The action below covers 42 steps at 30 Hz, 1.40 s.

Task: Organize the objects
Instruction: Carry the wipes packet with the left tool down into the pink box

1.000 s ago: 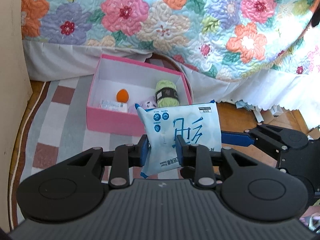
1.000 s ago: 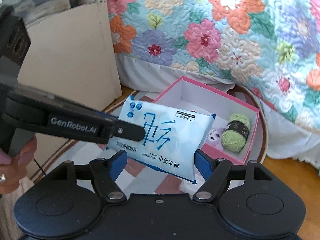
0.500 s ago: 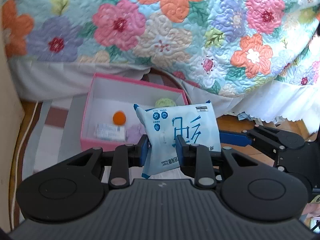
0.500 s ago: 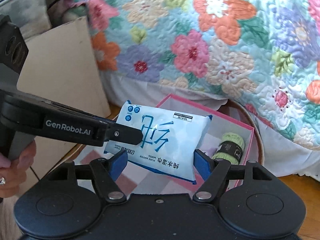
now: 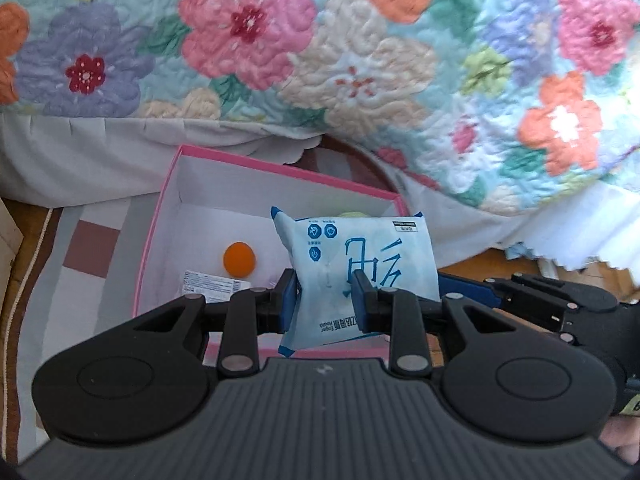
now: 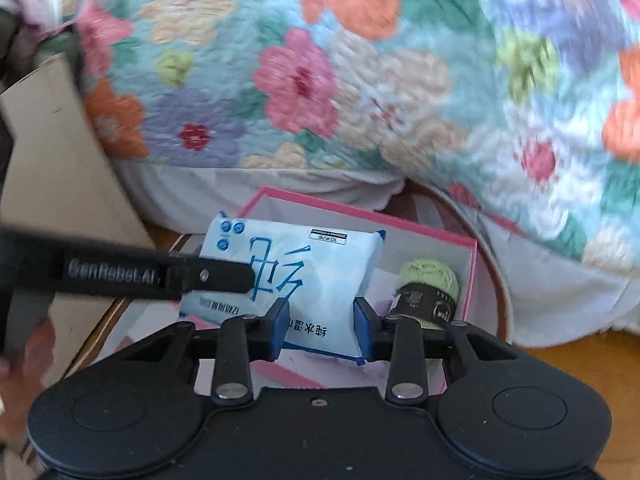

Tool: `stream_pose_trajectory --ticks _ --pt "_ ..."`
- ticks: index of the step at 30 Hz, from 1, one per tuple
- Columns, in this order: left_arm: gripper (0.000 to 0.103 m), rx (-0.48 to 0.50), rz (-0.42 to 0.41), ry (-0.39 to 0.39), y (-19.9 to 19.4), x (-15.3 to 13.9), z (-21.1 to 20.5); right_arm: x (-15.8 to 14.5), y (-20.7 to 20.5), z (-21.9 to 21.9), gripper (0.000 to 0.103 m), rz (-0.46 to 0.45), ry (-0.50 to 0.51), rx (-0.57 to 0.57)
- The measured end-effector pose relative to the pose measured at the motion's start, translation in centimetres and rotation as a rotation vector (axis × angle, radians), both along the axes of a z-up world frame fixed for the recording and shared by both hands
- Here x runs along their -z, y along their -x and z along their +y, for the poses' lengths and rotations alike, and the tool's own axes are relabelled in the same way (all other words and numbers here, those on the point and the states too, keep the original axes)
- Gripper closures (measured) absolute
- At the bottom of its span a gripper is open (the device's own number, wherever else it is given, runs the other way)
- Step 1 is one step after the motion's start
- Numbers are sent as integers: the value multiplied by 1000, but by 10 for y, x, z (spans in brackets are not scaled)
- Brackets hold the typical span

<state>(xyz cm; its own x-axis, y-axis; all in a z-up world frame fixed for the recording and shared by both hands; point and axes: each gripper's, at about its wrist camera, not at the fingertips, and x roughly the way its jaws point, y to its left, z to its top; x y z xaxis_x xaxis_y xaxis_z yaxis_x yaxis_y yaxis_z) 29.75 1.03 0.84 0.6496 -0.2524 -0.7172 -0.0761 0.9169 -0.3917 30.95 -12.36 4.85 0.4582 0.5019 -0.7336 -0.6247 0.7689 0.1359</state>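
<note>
Pale-blue plastic wipes pack point(image 5: 360, 264), held upright above the pink box point(image 5: 158, 216) w/ its lower corner clamped in the left gripper point(image 5: 326, 300), jaws narrow and pressing on it. Right gripper point(image 6: 320, 322) comes in from the pack's other side: its jaws are closing, pack's lower edge between them, blue pads at or just beside the film; firm contact cannot be told from the right wrist view. In that view the left gripper's finger point(image 6: 216, 276) crosses the pack's face. Box sits on a checked rug point(image 5: 80, 248) next to a floral quilt point(image 5: 360, 60); inside are an orange ball point(image 5: 239, 258), a flat white packet point(image 5: 212, 285) and, at the right end, green yarn point(image 6: 430, 280).

Step in hand (judged): carrying the pack to the box, approx. over its near half. Next move calls for lowering into the free floor btw. ball and yarn, tilting the pack flat, then releasing both grips together so it doesn't hang on the rim.
</note>
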Motion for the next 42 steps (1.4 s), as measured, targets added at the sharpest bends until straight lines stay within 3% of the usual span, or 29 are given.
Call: stream_pose_trajectory --ticks 7,15,18,24,32,35,42 --pt "77 -28 64 46 -28 44 4 46 -22 -7 64 94 -71 58" --pt "75 -31 117 80 -47 88 2 78 -32 8 65 18 53 19" --pt "76 -17 152 56 -51 98 2 88 -33 12 76 16 133 -26" --pt "76 2 157 62 -58 110 2 93 -42 10 78 35 117 -28" --pt "76 -10 179 5 -69 120 2 105 -57 11 78 97 92 -4" --pt "78 -4 201 -5 -74 126 0 108 -58 18 79 76 140 -17" --pt "76 -22 190 -54 -79 131 -6 113 -61 28 84 103 112 -24"
